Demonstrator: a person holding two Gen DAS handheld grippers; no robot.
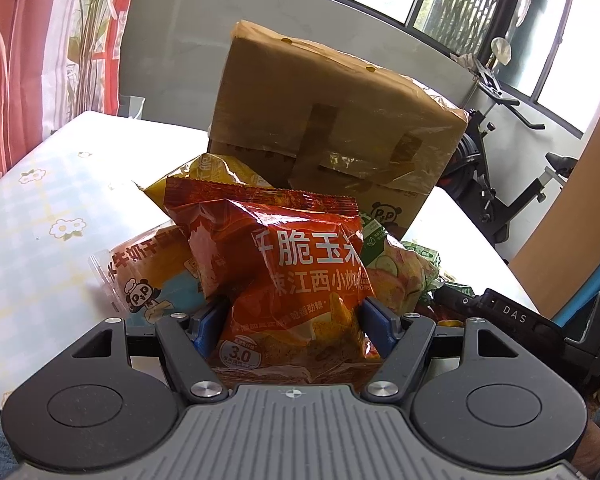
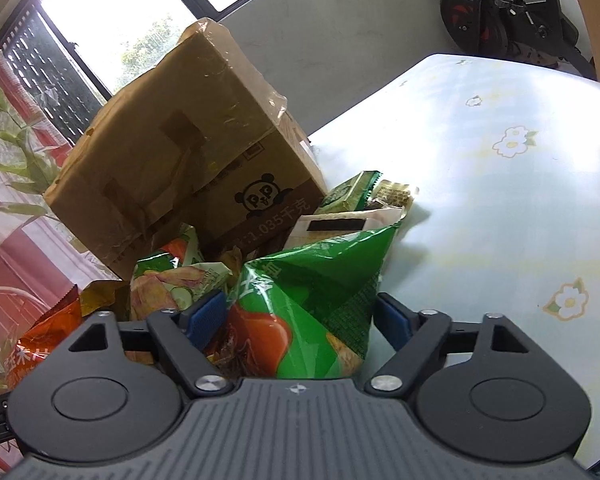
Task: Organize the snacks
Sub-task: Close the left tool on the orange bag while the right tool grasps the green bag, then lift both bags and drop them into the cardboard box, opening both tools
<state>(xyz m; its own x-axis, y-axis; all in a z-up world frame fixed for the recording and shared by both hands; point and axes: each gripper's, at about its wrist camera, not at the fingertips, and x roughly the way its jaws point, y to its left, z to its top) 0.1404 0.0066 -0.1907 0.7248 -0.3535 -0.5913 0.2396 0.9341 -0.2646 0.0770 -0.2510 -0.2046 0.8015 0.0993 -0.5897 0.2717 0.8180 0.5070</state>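
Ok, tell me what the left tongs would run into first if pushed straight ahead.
The left tongs already straddle the red chip bag; pushing on, they'd likely drive it into the cardboard box behind, though depth is unclear.

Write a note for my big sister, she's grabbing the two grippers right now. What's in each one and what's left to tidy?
Left gripper: shut on the red chip bag.
Right gripper: shut on the green chip bag.
Both bags are at the snack pile in front of the cardboard box on the flowered table.
Still loose: a yellow bag, a panda bread pack, a cucumber chip bag and small green packets.
Nothing looks sorted yet; where the snacks should go cannot be told.
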